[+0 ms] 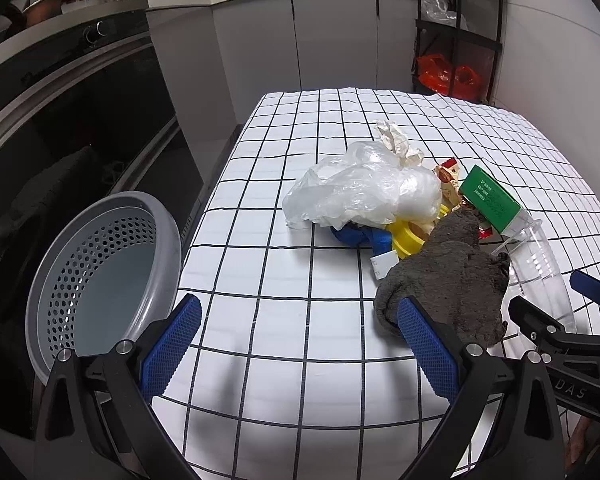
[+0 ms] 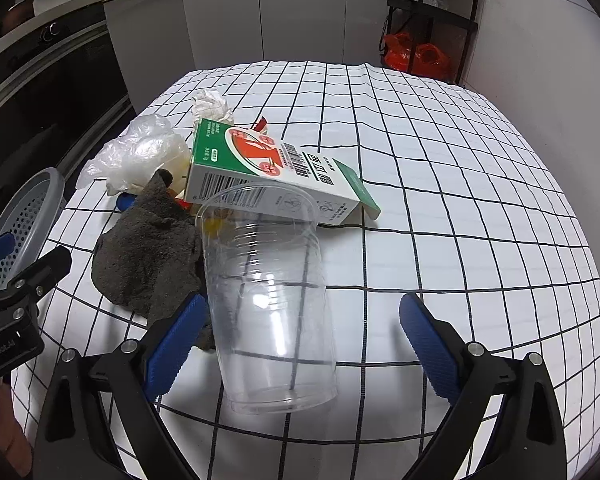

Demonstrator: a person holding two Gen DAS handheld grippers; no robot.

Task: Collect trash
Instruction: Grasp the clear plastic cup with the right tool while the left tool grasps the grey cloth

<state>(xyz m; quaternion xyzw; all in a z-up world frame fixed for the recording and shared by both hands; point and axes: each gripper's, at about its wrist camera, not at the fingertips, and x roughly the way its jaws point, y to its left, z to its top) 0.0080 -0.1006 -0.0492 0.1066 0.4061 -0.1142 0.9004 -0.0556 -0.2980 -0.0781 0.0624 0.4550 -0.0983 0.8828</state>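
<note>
trash pile (image 1: 400, 208) crowds clear cup (image 2: 268, 300); grey cloth (image 2: 148, 252) touches it.

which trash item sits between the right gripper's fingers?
The clear plastic cup, on its side between the open right gripper; the green box and grey cloth lie farther off.

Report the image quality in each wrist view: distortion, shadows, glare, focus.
Left wrist view: fisheye bends the tablecloth grid lines; soft shadows lie under the open left claw; dark corners. Right wrist view: same bending; small highlights glint on the clear cup; the box print stays sharp.
</note>
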